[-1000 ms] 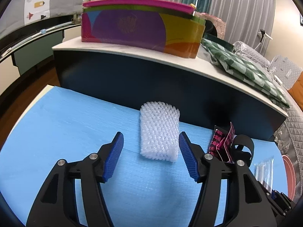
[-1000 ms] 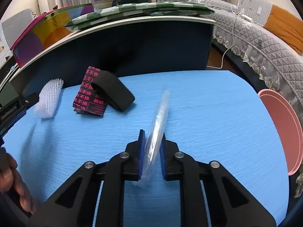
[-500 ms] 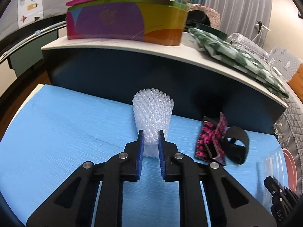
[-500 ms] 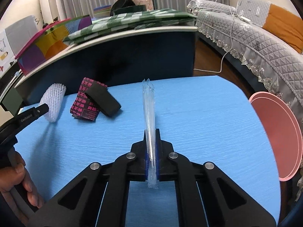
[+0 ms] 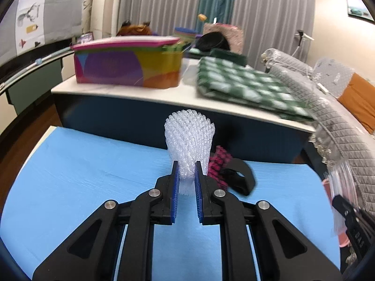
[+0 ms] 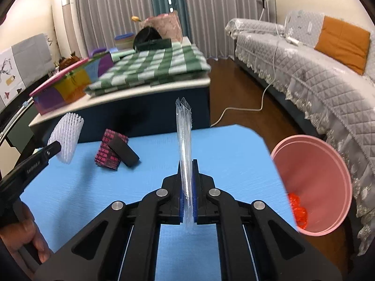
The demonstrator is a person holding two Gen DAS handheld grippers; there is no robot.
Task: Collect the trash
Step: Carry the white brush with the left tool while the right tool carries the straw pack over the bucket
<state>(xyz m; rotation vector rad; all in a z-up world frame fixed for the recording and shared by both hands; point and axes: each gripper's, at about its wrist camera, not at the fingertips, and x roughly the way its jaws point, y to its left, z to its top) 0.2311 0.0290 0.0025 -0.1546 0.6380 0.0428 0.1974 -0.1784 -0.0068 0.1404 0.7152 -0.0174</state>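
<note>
My left gripper (image 5: 186, 167) is shut on a white foam net sleeve (image 5: 189, 140) and holds it upright above the blue table (image 5: 70, 175); the sleeve also shows in the right wrist view (image 6: 66, 135). My right gripper (image 6: 187, 166) is shut on a clear plastic wrapper (image 6: 184, 135), held on edge above the table. A pink bin (image 6: 321, 182) with orange scraps inside stands at the table's right edge. A red-and-black packet (image 6: 110, 152) and a black block (image 6: 124, 151) lie on the table.
A dark low cabinet (image 5: 140, 119) behind the table carries a colourful box (image 5: 126, 65) and a green checked cloth (image 5: 246, 86). A grey quilted sofa (image 6: 316, 75) runs along the right. A white cable (image 6: 246, 109) lies on the wooden floor.
My left gripper closed on the foam net sleeve and lifted it off the table. My right gripper rose with the plastic wrapper and turned towards the pink bin.
</note>
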